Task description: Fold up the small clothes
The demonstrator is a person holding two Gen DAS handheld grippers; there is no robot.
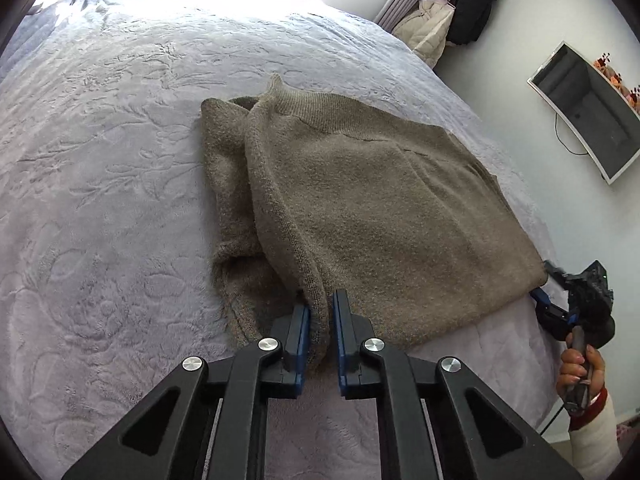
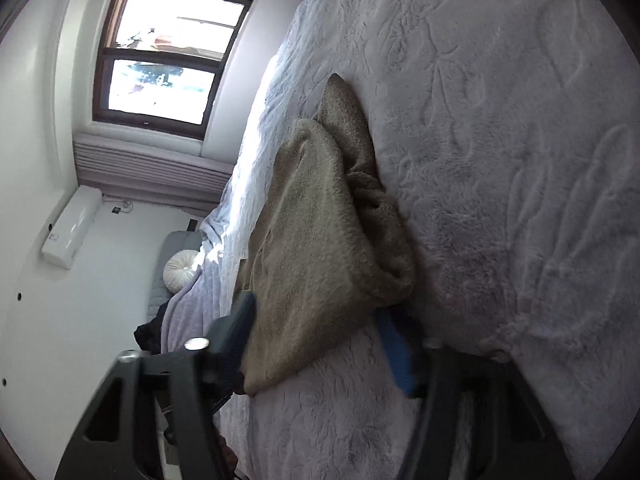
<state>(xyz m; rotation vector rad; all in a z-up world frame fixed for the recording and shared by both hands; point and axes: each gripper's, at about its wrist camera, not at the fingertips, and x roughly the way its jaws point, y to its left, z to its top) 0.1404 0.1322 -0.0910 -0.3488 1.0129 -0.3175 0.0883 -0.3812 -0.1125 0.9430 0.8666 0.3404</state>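
A brown knit sweater (image 1: pixel 360 208) lies partly folded on the pale quilted bed (image 1: pixel 100 160), collar at the far end. My left gripper (image 1: pixel 321 332) is shut on the sweater's near hem corner, cloth pinched between its blue pads. My right gripper shows in the left wrist view (image 1: pixel 552 292) at the sweater's right hem corner. In the right wrist view the right gripper (image 2: pixel 320 328) has its jaws wide apart with the sweater (image 2: pixel 320 240) corner lying between them on the bed (image 2: pixel 500 160); the tips are partly hidden by cloth.
A wall-mounted screen (image 1: pixel 588 112) and hanging coats (image 1: pixel 452 16) are at the right beyond the bed edge. A window (image 2: pixel 160 60), an air conditioner (image 2: pixel 70 226) and a round white cushion (image 2: pixel 180 274) lie past the bed.
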